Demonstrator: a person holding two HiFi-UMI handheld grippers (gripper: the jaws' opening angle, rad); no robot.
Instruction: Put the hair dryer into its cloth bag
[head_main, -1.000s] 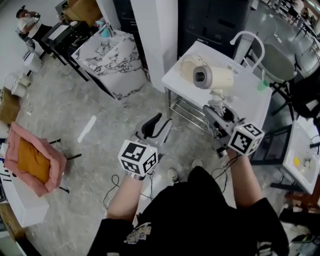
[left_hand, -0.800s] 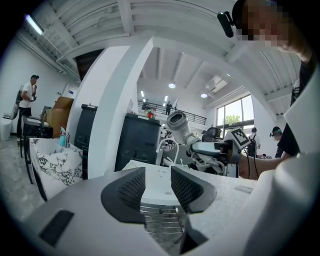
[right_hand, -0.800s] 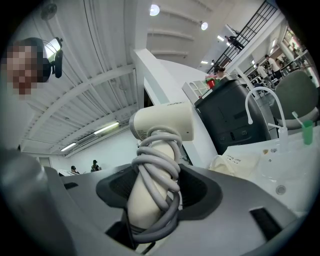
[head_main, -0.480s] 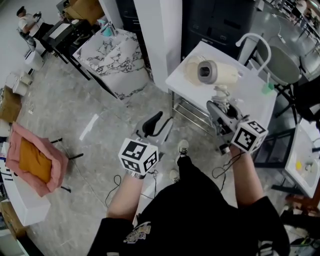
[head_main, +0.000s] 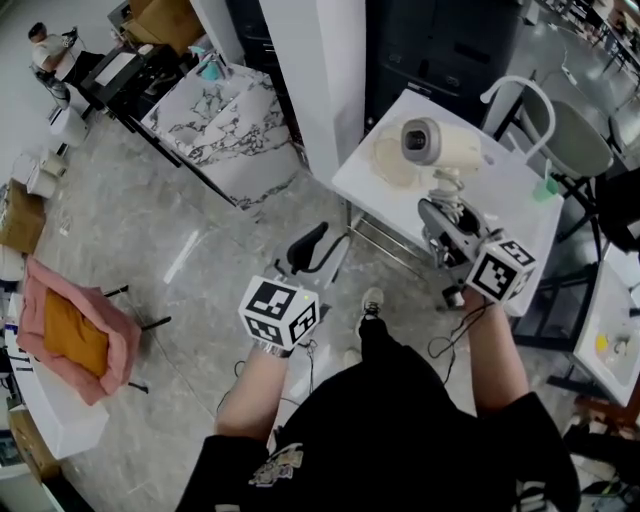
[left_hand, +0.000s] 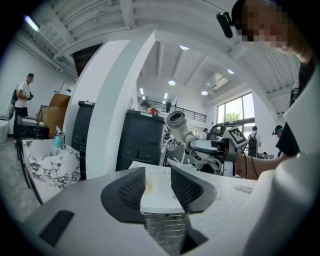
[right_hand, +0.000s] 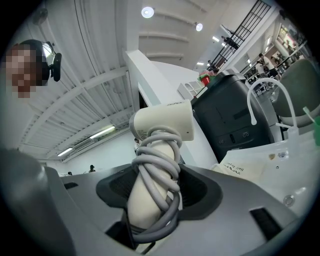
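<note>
A cream hair dryer (head_main: 440, 145) with grey cord wound round its handle stands upright in my right gripper (head_main: 447, 212), which is shut on the handle (right_hand: 150, 185). Its barrel (right_hand: 165, 122) points left over the white table (head_main: 500, 185). The beige cloth bag (head_main: 388, 160) lies flat on that table just behind the dryer and shows with print on it in the right gripper view (right_hand: 245, 165). My left gripper (head_main: 308, 250) hangs over the floor, left of the table, open with nothing between its pads (left_hand: 131, 189). From there I see the dryer (left_hand: 179, 125) to the right.
A grey chair with a white hooped back (head_main: 570, 135) stands at the table's right. A white pillar (head_main: 330, 80) and a black cabinet (head_main: 440, 45) are behind the table. A marble-patterned table (head_main: 225, 115) is at back left and a pink cushioned seat (head_main: 65, 330) at far left.
The person has stepped toward the white table and both grippers came along. The hair dryer stays in the right gripper, now above the table's near part.
</note>
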